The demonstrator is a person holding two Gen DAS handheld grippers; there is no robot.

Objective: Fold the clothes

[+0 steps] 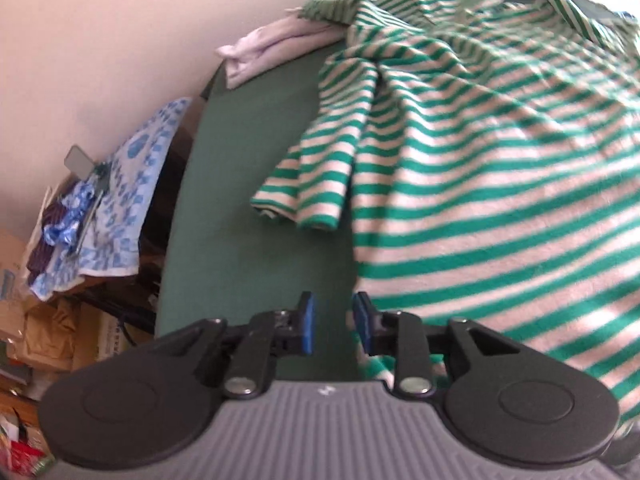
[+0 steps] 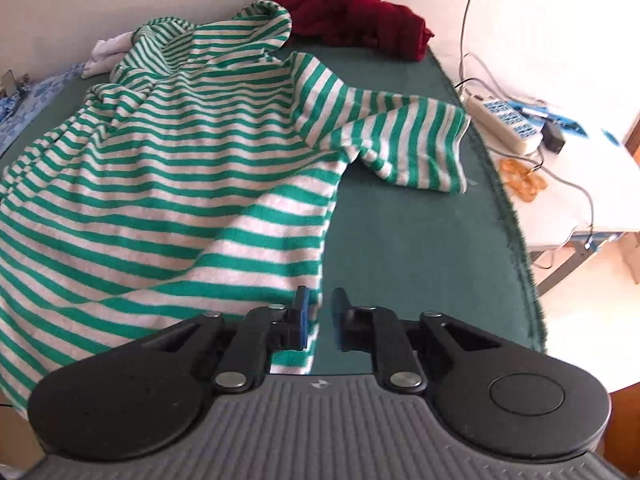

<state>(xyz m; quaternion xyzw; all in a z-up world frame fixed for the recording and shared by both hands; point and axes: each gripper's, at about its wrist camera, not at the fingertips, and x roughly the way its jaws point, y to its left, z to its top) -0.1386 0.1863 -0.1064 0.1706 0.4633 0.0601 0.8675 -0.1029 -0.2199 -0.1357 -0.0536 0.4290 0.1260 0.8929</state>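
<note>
- While the striped shirt [image 2: 168, 152] lies spread and rumpled across the green worktop [image 2: 400, 240], its hem end is nearest you and its collar end points toward the far edge, so its long axis runs away from you.
- Your left hand-held gripper [image 1: 334, 324] sits at the shirt's left hem corner, its jaws set narrow with a gap showing and no cloth between them; the fabric edge lies just beside its right-hand pad.
- Your right hand-held gripper [image 2: 320, 320] sits at the right hem corner, also narrow and holding nothing, with the cloth edge touching or just beside its left-hand pad.
- Each sleeve lies out to its own side: one [image 1: 312, 176] toward the left edge, the other [image 2: 408, 148] toward the right edge, near the worktop's rim.
- A dark red garment [image 2: 356, 20] is heaped at the far right corner, a pale one [image 1: 272, 48] at the far left.
- Both grippers look equally near the hem; nothing is folded over as it lies.
</note>
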